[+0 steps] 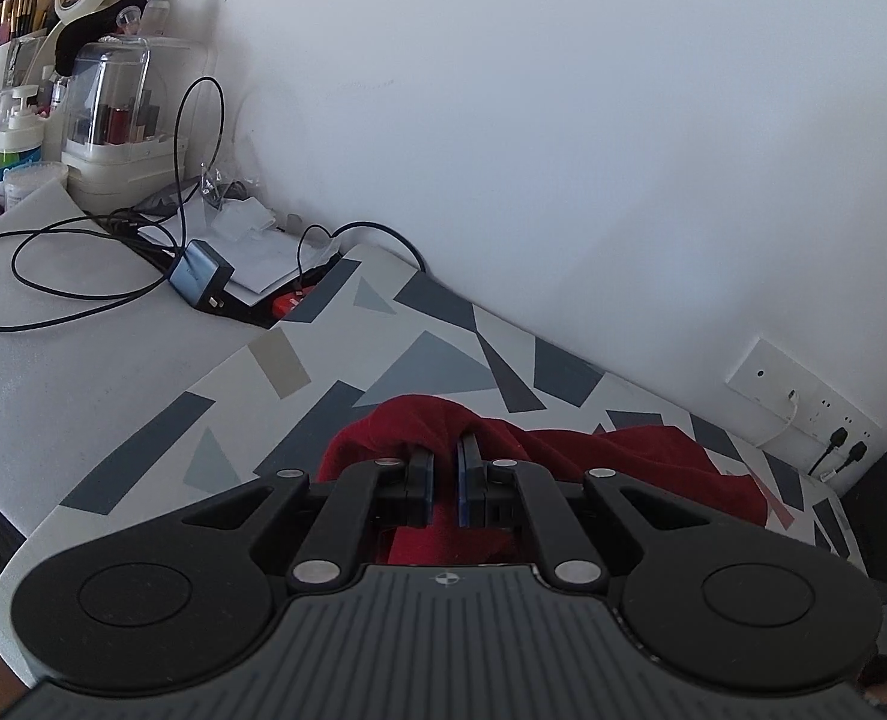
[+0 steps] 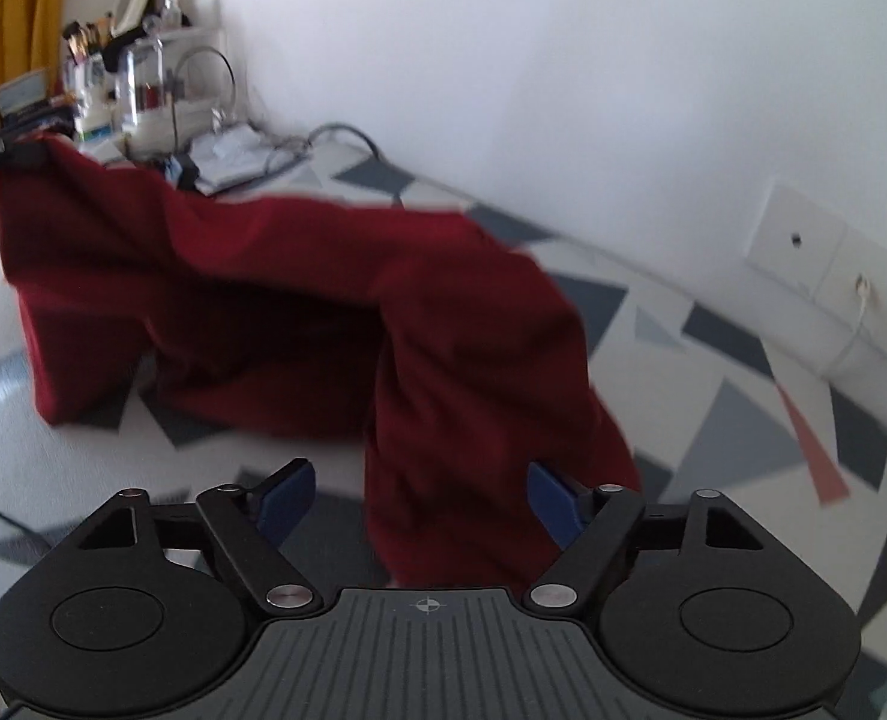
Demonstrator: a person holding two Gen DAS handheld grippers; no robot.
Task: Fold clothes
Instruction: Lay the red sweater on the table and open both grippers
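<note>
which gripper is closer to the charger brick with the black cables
Left. The left gripper, shut on the red garment, sits just short of the charger brick. The right gripper, open, hangs further back along the patterned surface.

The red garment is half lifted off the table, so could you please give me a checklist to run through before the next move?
1. Left gripper clamped on the red garment: ok, jaws nearly shut with cloth around them.
2. Right gripper gripping cloth: not ok, jaws wide open; cloth hangs between them, unpressed.
3. Garment flat on the patterned table cover: not ok, bunched and tented.
4. Cables and charger clear of the cloth: ok, apart in the left view.
5. Which edge is held: cannot tell.
</note>
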